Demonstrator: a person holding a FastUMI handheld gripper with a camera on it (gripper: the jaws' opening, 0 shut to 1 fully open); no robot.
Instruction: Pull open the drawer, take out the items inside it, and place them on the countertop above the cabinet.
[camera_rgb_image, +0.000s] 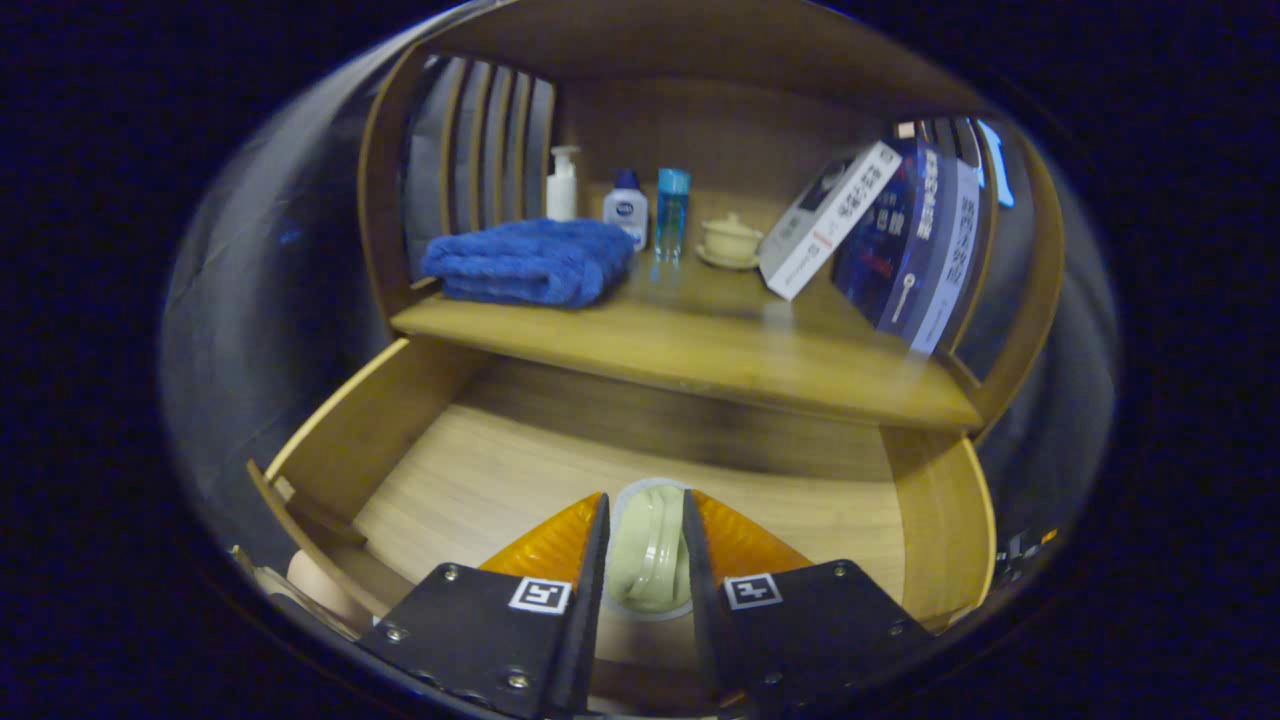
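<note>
The wooden drawer (480, 470) stands pulled open below the countertop (720, 355). My gripper (645, 505) hovers over the drawer's front part. Its fingers are closed against both sides of a small pale green round dish (648, 555) with a white rim. The dish is tipped on edge between the fingers, and its lower part is hidden by them. The rest of the drawer floor shows bare wood.
A folded blue towel (530, 260) lies on the countertop's left. Behind it stand a white pump bottle (562, 185), a small white bottle (626, 208) and a blue bottle (672, 212). A cream lidded cup (731, 240) and leaning books (900, 240) sit to the right.
</note>
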